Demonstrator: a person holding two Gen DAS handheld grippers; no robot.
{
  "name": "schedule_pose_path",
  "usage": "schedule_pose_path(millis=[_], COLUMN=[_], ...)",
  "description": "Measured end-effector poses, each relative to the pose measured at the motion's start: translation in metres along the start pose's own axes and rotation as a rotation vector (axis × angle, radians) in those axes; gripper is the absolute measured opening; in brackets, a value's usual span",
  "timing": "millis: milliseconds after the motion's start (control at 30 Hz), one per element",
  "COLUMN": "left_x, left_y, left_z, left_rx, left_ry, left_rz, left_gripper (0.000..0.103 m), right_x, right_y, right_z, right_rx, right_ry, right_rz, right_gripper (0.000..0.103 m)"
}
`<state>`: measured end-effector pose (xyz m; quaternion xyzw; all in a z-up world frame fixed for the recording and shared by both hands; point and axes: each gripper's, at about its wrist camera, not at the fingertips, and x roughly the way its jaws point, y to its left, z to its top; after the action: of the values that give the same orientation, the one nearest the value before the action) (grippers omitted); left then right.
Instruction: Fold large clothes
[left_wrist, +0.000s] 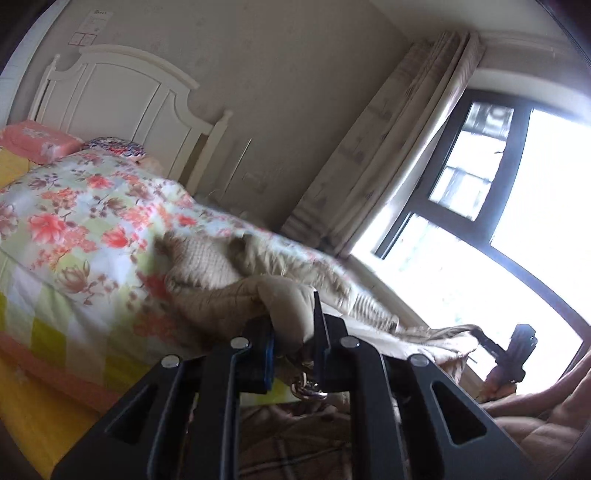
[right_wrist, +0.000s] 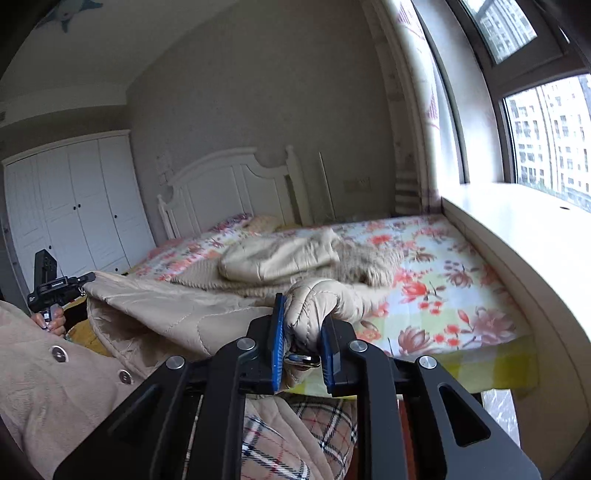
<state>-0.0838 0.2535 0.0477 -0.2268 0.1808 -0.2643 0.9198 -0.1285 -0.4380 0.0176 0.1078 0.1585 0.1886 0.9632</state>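
A large beige quilted coat (right_wrist: 166, 306) with a plaid lining (right_wrist: 314, 424) hangs stretched between my two grippers above the bed's near edge. Its far part, with a knit piece, lies bunched on the floral sheet (right_wrist: 443, 280). My right gripper (right_wrist: 304, 317) is shut on a puffy fold of the coat, with a metal ring (right_wrist: 303, 360) beside the pads. My left gripper (left_wrist: 293, 325) is shut on another fold of the coat (left_wrist: 221, 295). Each gripper appears in the other's view: the left gripper (right_wrist: 86, 278) in a hand, and the right gripper (left_wrist: 484, 336) against the window.
The bed (left_wrist: 74, 229) has a white headboard (left_wrist: 122, 96) and a pink pillow (left_wrist: 40, 140). A wide white window sill (right_wrist: 517, 236) borders the bed on the right, with a curtain (left_wrist: 388, 147) at its end. A white wardrobe (right_wrist: 74, 199) stands at the far left.
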Motion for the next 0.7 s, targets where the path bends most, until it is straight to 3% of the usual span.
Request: schedule_pose_path(millis=[133, 167, 267, 333, 400, 467, 500, 533, 567, 600, 633, 667, 700], left_x=[0.012, 0.028, 0.093, 0.153, 0.226, 0.282, 0.306, 0.319, 0.334, 0.341, 0.343, 0.342, 0.338], left_y=[0.002, 0.002, 0.015, 0.034, 0.062, 0.091, 0.11, 0.125, 0.144, 0.16, 0.171, 0.183, 0.187], left_z=[0.05, 0.068, 0.121, 0.154, 0.181, 0.189, 0.188, 0.185, 0.178, 0.171, 0.165, 0.157, 0.152], left_rx=[-0.071, -0.067, -0.089, -0.145, -0.195, -0.193, -0.198, -0.197, -0.208, -0.238, -0.268, -0.311, -0.325], left_ry=[-0.049, -0.002, 0.038, 0.088, 0.148, 0.186, 0.189, 0.186, 0.196, 0.213, 0.222, 0.227, 0.219], left_rz=[-0.072, -0.044, 0.025, 0.085, 0.197, 0.342, 0.477, 0.559, 0.635, 0.661, 0.673, 0.691, 0.692], left_gripper=[0.017, 0.017, 0.019, 0.023, 0.028, 0.046, 0.074, 0.081, 0.081, 0.08, 0.08, 0.08, 0.08], right_x=[0.005, 0.017, 0.069, 0.119, 0.183, 0.247, 0.287, 0.315, 0.342, 0.368, 0.384, 0.392, 0.397], right_y=[0.013, 0.011, -0.011, -0.028, -0.051, -0.076, -0.093, -0.108, -0.124, -0.141, -0.154, -0.164, -0.169], right_z=[0.047, 0.065, 0.115, 0.144, 0.172, 0.186, 0.19, 0.187, 0.179, 0.167, 0.154, 0.142, 0.132], right_rx=[-0.019, -0.015, 0.026, 0.05, 0.109, 0.172, 0.2, 0.245, 0.305, 0.365, 0.404, 0.425, 0.436], right_ry=[-0.082, -0.082, -0.039, 0.013, 0.081, 0.143, 0.187, 0.231, 0.279, 0.32, 0.347, 0.349, 0.345], right_rz=[0.014, 0.004, -0.038, -0.084, -0.137, -0.183, -0.21, -0.215, -0.227, -0.264, -0.327, -0.372, -0.373], right_gripper=[0.02, 0.02, 0.02, 0.02, 0.02, 0.021, 0.023, 0.026, 0.032, 0.057, 0.069, 0.079, 0.079])
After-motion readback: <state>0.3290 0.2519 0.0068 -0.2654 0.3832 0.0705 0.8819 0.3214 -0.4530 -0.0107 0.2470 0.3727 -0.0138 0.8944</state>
